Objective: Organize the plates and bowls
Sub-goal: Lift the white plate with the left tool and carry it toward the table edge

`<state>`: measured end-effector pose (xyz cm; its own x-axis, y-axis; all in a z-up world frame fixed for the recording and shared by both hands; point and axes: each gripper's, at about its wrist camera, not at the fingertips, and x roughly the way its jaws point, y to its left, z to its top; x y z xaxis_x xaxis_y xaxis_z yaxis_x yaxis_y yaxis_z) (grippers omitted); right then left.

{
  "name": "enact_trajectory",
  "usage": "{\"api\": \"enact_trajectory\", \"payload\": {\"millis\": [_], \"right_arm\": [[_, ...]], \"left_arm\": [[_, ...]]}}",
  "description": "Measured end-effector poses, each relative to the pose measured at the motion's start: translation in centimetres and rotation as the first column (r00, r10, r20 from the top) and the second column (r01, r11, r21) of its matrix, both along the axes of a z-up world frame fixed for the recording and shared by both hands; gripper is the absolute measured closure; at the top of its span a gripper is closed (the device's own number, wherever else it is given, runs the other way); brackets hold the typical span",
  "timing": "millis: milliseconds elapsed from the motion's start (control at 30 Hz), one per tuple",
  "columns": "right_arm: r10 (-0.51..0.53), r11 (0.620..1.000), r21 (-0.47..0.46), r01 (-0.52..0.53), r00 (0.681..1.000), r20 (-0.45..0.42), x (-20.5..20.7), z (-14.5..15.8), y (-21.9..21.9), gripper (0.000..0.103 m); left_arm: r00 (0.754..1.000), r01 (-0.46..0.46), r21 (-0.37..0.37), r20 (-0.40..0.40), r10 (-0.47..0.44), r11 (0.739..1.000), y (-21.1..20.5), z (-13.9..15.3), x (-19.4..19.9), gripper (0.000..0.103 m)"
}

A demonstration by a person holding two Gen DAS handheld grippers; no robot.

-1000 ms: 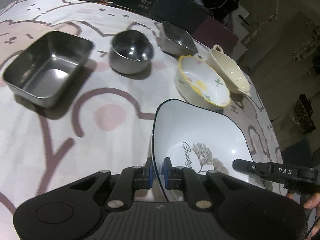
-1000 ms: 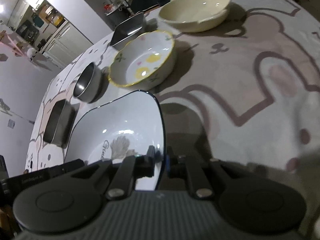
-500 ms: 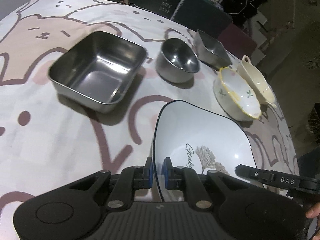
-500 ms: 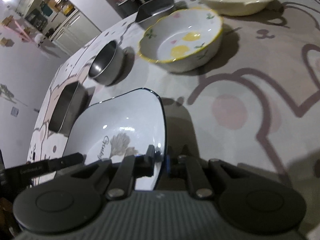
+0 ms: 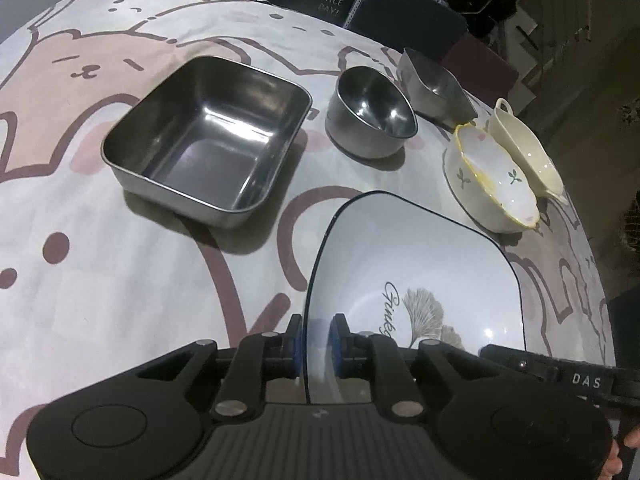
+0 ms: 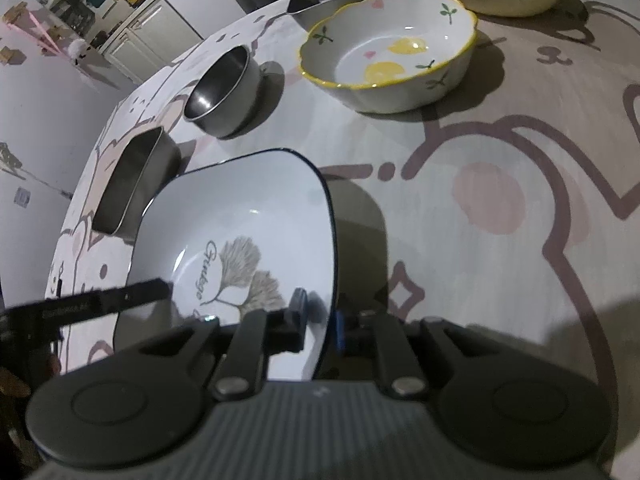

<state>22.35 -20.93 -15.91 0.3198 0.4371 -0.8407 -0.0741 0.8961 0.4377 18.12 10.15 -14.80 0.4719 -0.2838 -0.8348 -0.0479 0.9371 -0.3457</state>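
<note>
A white square plate (image 5: 420,264) with a dark rim and a leaf print lies low on the cartoon tablecloth (image 5: 120,280). My left gripper (image 5: 316,344) straddles its left rim. The jaws are opening, and a slim gap shows between the blue pads (image 5: 335,344) and the plate wall. My right gripper (image 6: 320,320) straddles the opposite rim of the same plate (image 6: 240,216), and its jaws are opening too. Each gripper's black finger shows at the plate's far side in the other view.
Beyond the plate stand a square steel tray (image 5: 208,140), a round steel bowl (image 5: 370,112), a small steel tray (image 5: 436,84), a flowered bowl (image 5: 492,180) with a yellow rim and a cream handled dish (image 5: 524,148). The table edge runs close on the right.
Both grippers carried the plate sideways toward the square steel tray, then stopped. Their pads now stand slightly wider apart around the rim.
</note>
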Motion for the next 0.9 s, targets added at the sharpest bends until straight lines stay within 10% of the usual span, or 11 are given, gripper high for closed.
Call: {"api": "enact_trajectory", "payload": {"millis": [600, 733, 900], "right_arm": [[0.016, 1.0, 0.016, -0.016, 1.0, -0.005, 0.5, -0.2, -0.1, 0.084], [-0.008, 1.0, -0.006, 0.008, 1.0, -0.007, 0.3, 0.5, -0.5, 0.038], [-0.005, 0.999, -0.036, 0.006, 1.0, 0.025, -0.4, 1.9, -1.3, 0.023]], "left_arm": [[1.0, 0.015, 0.045, -0.021, -0.014, 0.999, -0.4, 0.3, -0.1, 0.083], [0.999, 0.038, 0.08, -0.02, -0.037, 0.996, -0.9, 1.2, -0.7, 0.053], [0.997, 0.069, 0.15, 0.013, -0.072, 0.986, -1.7, 2.8, -2.1, 0.017]]}}
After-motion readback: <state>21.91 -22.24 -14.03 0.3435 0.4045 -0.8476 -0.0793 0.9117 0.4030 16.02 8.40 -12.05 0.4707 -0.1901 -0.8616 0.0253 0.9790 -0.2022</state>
